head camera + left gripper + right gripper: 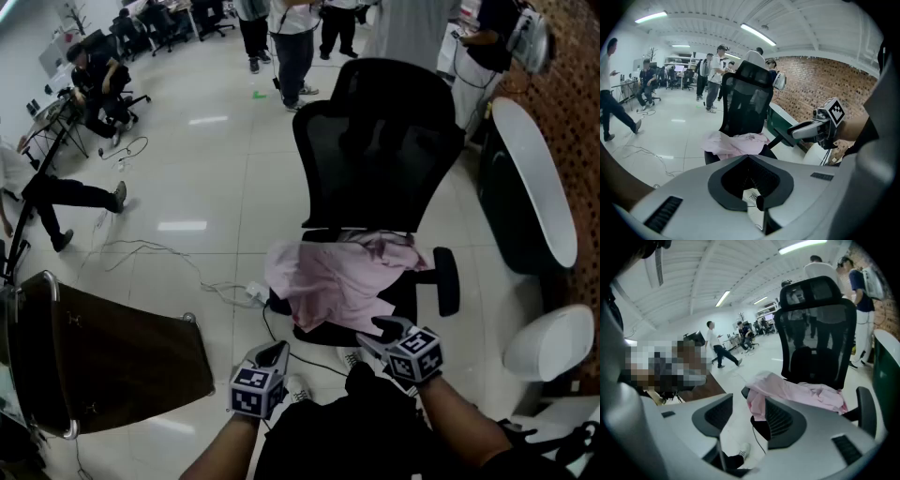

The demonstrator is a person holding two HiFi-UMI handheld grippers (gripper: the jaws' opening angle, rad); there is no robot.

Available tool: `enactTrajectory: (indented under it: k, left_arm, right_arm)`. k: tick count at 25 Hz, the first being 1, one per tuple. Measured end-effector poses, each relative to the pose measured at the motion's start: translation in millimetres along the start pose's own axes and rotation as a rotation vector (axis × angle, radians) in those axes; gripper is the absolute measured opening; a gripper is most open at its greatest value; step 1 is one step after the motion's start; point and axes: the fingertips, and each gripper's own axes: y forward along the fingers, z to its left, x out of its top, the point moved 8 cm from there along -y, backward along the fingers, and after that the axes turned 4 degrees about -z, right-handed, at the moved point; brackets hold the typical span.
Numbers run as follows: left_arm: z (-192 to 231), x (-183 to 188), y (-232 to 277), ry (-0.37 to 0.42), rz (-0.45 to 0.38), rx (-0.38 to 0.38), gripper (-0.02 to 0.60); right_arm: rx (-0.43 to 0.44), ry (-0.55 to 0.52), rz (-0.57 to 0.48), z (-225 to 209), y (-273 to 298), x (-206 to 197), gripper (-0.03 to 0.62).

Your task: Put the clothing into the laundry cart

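Right now the crumpled pink cloth garment lies on the seat of the black mesh office chair, at twelve o'clock from both tongs. The left tongs are pressed together on nothing, and the right tongs stand apart and empty. The dark brown fabric laundry cart sits at nine o'clock.

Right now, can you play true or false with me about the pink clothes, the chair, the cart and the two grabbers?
1. The pink clothing lies on the seat of the black chair. True.
2. The right gripper is holding the pink clothing. False: its jaws are apart with nothing between them, short of the cloth.
3. The laundry cart stands on the floor to the person's left. True.
4. The pink clothing is already in the laundry cart. False: it is on the chair.
5. The left gripper has its jaws wide open. False: they are together, holding nothing.
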Motion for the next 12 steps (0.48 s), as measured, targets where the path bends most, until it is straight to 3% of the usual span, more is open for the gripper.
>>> enactTrajectory:
  k: [5,12]
  left_arm:
    - [1.1,9.2,40.1,-0.008,-0.008,0.07,0.0]
    - [-0.9,20.3,89.8,-0.076,-0.033,0.181,0.0]
  right_arm:
    - [0.053,-0.111,0.05,-46.6,31.7,10.5,0.248]
    - [0.143,-0.167,0.155,-111.4,75.5,21.8,0.336]
